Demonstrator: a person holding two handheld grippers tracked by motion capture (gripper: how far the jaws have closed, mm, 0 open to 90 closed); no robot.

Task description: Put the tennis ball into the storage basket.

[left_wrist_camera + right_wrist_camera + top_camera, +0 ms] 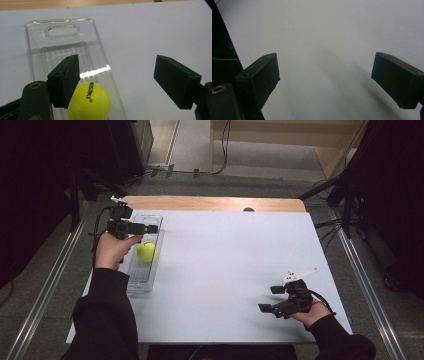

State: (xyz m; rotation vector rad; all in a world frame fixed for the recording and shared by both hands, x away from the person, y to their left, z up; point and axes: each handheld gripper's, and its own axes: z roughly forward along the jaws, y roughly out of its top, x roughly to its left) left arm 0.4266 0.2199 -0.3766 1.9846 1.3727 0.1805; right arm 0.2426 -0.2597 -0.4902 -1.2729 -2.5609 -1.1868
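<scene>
A yellow-green tennis ball (146, 251) lies in a long clear plastic tray (141, 281) at the left side of the white table. My left gripper (136, 222) hovers above the tray, open, with nothing between its jaws. In the left gripper view the ball (90, 102) rests in the tray (37, 37) just below the left jaw, and the left gripper (117, 75) has its right jaw over bare table. My right gripper (270, 299) is open near the front right of the table. In the right gripper view the right gripper (325, 72) has only white surface between its jaws.
The white table top (230, 265) has a wooden strip (215, 203) along its far edge. The tray has a slot handle (62, 31) at its far end. Dark stands and cables (345, 195) surround the table on the floor.
</scene>
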